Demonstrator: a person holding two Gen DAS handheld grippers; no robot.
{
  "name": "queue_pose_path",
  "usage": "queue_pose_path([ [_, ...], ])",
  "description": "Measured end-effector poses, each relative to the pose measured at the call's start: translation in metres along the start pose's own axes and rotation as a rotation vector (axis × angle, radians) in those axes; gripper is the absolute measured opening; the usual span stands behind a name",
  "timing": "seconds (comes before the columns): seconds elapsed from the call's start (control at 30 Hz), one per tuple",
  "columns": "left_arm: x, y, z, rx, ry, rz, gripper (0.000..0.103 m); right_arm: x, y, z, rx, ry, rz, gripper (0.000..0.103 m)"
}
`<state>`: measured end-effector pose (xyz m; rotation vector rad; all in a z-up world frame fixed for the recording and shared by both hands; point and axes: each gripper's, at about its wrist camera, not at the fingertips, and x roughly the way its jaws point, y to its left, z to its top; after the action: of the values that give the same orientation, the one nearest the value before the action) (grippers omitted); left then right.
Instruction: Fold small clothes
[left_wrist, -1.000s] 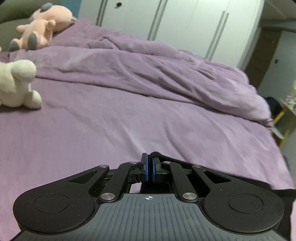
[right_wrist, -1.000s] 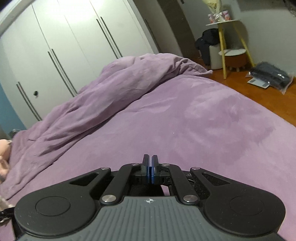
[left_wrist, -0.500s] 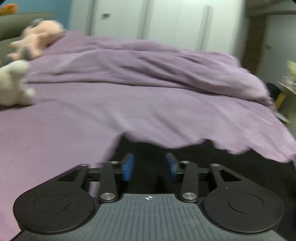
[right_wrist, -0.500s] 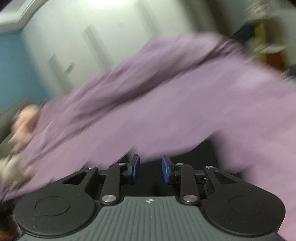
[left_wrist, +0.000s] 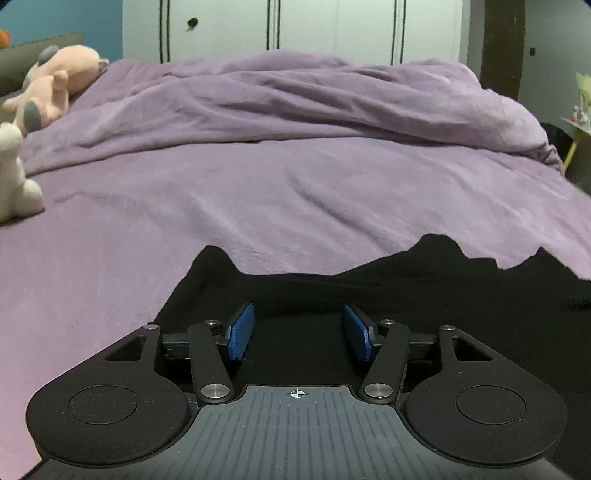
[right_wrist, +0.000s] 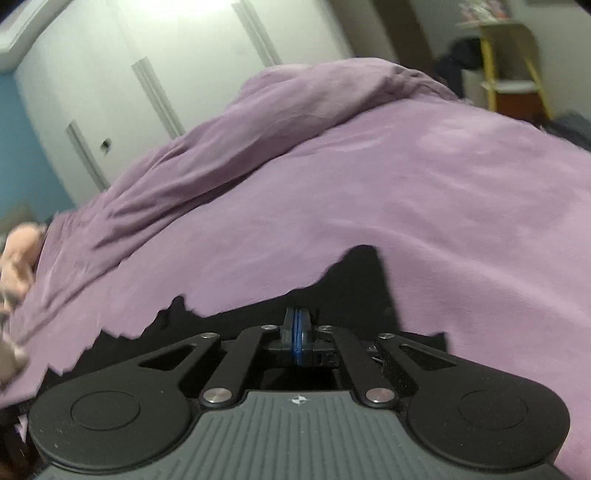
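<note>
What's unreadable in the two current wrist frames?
- Black garment: type and near part unknown; both views, tool bodies cover it.
- Right tool: shut, grip on cloth unclear; black on black.
- Pink plush: blurred, cut by left edge, right view.
- White plush: cut by left edge, left view.

purple duvet (left_wrist: 295, 110) — bunched, frame top | pink plush (left_wrist: 51, 85) — upper left | white plush (left_wrist: 14, 177) left edge | white wardrobe (left_wrist: 295, 26) behind
</note>
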<state>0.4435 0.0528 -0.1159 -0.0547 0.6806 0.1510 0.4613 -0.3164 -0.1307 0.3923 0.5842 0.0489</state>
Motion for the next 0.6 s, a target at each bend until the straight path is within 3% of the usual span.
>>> queue_pose_path([
  [0.03,-0.001,-0.003,0.000,0.012,0.004,0.011,0.061,-0.005,0.012,-0.002,-0.034,-0.007,-0.021,0.000],
  [0.1,-0.003,-0.007,0.002,0.015,0.018,0.024,0.061,-0.022,0.028,-0.009,-0.080,-0.021,0.018,0.009],
  [0.2,-0.011,-0.010,0.004,-0.009,0.033,0.030,0.061,-0.040,0.047,-0.027,-0.101,0.049,0.208,0.009],
  [0.27,-0.018,-0.015,0.001,-0.019,0.037,0.026,0.061,-0.043,0.054,-0.044,-0.140,0.106,0.280,0.009],
  [0.33,-0.023,-0.023,-0.004,0.003,0.043,0.033,0.061,-0.046,0.049,-0.056,-0.164,0.096,0.258,0.009],
  [0.43,-0.028,-0.028,-0.008,0.054,0.039,0.054,0.061,-0.047,0.023,-0.048,-0.081,0.074,0.231,0.000],
  [0.6,-0.032,-0.016,-0.010,0.056,0.041,0.062,0.063,-0.061,-0.025,-0.036,0.004,0.040,0.135,0.000],
])
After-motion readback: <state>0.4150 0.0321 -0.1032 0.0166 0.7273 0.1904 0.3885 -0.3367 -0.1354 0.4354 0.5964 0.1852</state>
